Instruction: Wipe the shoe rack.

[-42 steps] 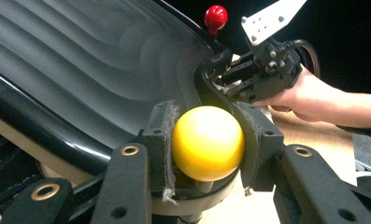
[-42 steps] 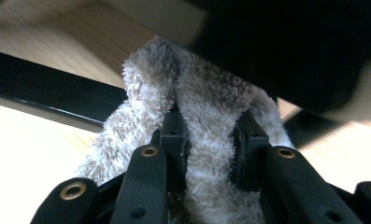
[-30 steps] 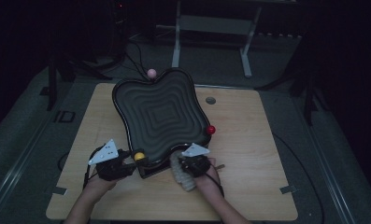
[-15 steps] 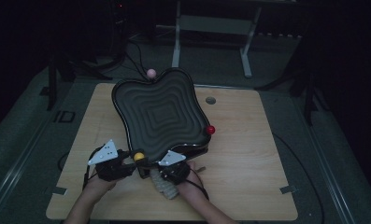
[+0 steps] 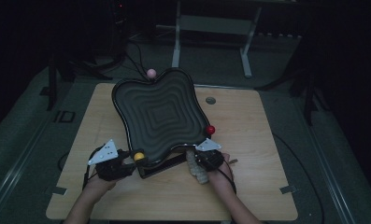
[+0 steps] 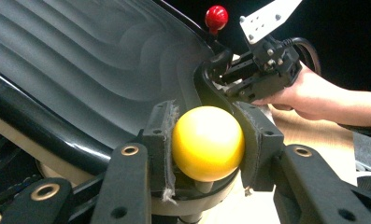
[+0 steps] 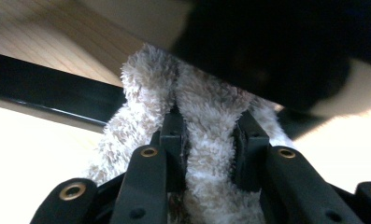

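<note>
A black ridged tray (image 5: 160, 112) stands tilted on the wooden table, resting on a black base. It has a yellow ball knob (image 5: 139, 156) at its near left corner, a red one (image 5: 210, 129) at the right and a pink one (image 5: 151, 73) at the far edge. My left gripper (image 6: 207, 140) is shut on the yellow knob (image 6: 207, 149), pads pressing both sides. My right gripper (image 7: 210, 135) is shut on a fluffy beige cloth (image 7: 206, 107), held against the tray's near right rim (image 5: 195, 151); the cloth (image 5: 197, 171) hangs down beside the hand.
The wooden table (image 5: 253, 154) has bare room right of the tray and along its near edge. A small round grommet (image 5: 210, 100) sits in the top behind the red knob. Metal stand legs (image 5: 211, 28) and cables lie on the dark floor beyond.
My right gripper swung left with the cloth along the tray's near edge, then came back right to the near right corner. The left gripper and the tray stayed put.
</note>
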`<act>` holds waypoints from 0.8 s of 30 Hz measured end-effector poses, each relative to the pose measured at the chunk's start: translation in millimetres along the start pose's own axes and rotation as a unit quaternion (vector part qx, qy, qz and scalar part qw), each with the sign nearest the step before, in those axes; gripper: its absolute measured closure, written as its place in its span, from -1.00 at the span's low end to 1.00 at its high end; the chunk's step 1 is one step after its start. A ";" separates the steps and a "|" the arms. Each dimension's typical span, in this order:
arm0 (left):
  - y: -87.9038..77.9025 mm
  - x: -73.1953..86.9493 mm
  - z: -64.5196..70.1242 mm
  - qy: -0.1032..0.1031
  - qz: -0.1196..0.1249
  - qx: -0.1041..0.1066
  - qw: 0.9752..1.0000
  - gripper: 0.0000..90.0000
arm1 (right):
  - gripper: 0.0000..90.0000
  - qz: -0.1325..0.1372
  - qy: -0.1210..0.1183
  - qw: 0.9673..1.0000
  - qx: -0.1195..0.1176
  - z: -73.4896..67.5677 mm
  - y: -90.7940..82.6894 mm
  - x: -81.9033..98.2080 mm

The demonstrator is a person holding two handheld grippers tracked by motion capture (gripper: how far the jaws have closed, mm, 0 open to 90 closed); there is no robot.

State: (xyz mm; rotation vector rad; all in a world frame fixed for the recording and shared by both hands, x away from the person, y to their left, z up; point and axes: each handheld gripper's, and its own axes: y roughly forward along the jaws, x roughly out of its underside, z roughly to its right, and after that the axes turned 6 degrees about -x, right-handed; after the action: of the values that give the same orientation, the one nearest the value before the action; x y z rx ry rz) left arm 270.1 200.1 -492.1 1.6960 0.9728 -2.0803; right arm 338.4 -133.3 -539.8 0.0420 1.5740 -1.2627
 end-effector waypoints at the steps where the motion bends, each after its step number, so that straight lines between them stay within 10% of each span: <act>1: 0.0 0.0 0.5 -0.001 0.000 -0.001 1.000 0.34 | 0.57 0.000 0.002 1.000 -0.006 -3.0 0.7 -1.5; 9: 0.1 0.2 0.4 -0.002 0.001 -0.001 1.000 0.34 | 0.57 0.019 -0.024 0.997 -0.071 -57.0 11.0 -16.9; 17: -0.5 1.0 0.3 -0.005 0.003 -0.002 1.000 0.34 | 0.56 0.025 -0.097 0.985 -0.139 -126.1 17.4 -32.6; 24: -0.4 0.9 0.6 -0.005 0.003 -0.002 1.000 0.34 | 0.56 0.016 -0.077 0.988 -0.132 -95.0 15.1 -27.2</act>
State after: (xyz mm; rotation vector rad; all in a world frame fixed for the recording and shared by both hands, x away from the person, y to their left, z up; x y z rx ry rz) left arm 269.1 200.2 -492.8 1.6838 0.9670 -2.0799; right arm 294.0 -43.8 -542.6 -0.1938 1.5856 -0.9993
